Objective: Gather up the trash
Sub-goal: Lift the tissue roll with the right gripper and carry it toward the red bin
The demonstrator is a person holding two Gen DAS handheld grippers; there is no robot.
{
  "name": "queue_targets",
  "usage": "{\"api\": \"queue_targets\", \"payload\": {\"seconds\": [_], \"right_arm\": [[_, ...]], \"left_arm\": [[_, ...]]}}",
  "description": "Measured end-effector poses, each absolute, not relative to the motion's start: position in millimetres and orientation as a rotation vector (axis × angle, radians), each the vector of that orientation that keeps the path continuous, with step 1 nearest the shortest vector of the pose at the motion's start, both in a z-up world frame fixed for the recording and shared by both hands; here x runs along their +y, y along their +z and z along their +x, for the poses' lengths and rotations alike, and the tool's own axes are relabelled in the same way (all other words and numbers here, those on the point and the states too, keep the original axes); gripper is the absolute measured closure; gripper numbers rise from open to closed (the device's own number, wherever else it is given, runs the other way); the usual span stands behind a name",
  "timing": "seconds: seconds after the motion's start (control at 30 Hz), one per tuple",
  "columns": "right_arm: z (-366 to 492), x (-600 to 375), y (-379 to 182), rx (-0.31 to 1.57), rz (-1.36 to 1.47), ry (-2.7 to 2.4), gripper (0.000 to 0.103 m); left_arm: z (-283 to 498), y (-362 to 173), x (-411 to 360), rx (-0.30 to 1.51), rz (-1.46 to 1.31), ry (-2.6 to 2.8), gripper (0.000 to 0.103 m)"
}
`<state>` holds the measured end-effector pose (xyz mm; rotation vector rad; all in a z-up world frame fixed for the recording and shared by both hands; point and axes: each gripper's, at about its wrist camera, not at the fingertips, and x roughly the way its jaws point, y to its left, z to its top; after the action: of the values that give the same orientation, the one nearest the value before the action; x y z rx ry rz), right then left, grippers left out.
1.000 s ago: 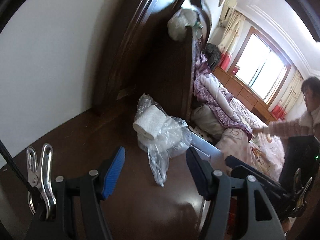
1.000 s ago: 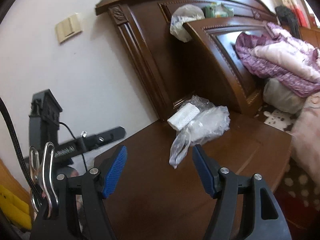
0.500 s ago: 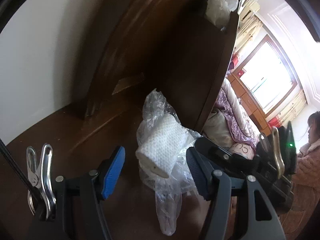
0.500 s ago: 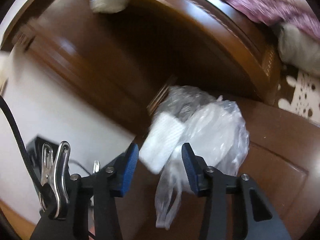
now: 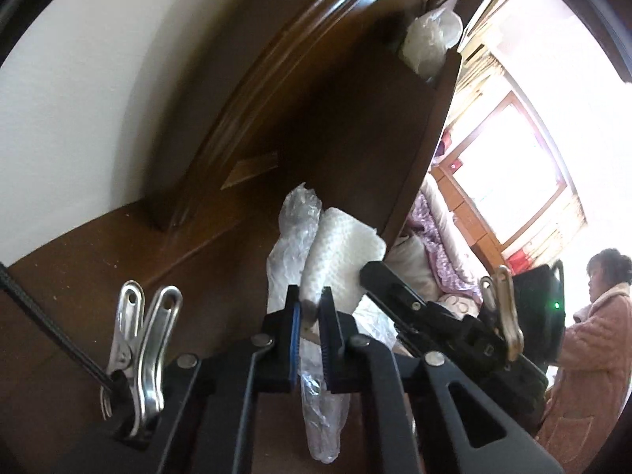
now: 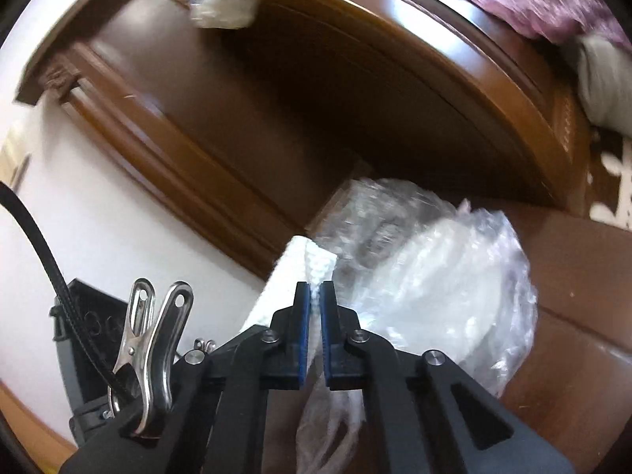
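Trash, a white paper towel wad beside a clear plastic bag, lies at the nightstand's back edge. Left gripper is closing, pads pressing the wad. Right gripper is clamped on the same wad.

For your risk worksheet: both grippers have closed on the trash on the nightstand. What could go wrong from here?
1. Both grippers, left and right, pinch the same tissue; pulling apart could tear it.
2. The plastic bag is only partly caught by the left gripper, so it might slip and stay on the nightstand.
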<state>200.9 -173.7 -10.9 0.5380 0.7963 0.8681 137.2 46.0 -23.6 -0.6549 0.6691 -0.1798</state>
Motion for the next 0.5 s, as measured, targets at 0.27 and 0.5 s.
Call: {"api": "queue_targets", "payload": {"seconds": [0.27, 0.5], "right_arm": [[189.8, -180.6, -4.9, 0.751, 0.547, 0.926, 0.097], [199.6, -183.5, -12.5, 0.765, 0.592, 0.933, 0.097]], "left_arm": [[134.7, -24.9, 51.1, 0.663, -0.671, -0.196, 0.095], [123.3, -11.4, 30.2, 0.637, -0.495, -0.172, 0.095]]}}
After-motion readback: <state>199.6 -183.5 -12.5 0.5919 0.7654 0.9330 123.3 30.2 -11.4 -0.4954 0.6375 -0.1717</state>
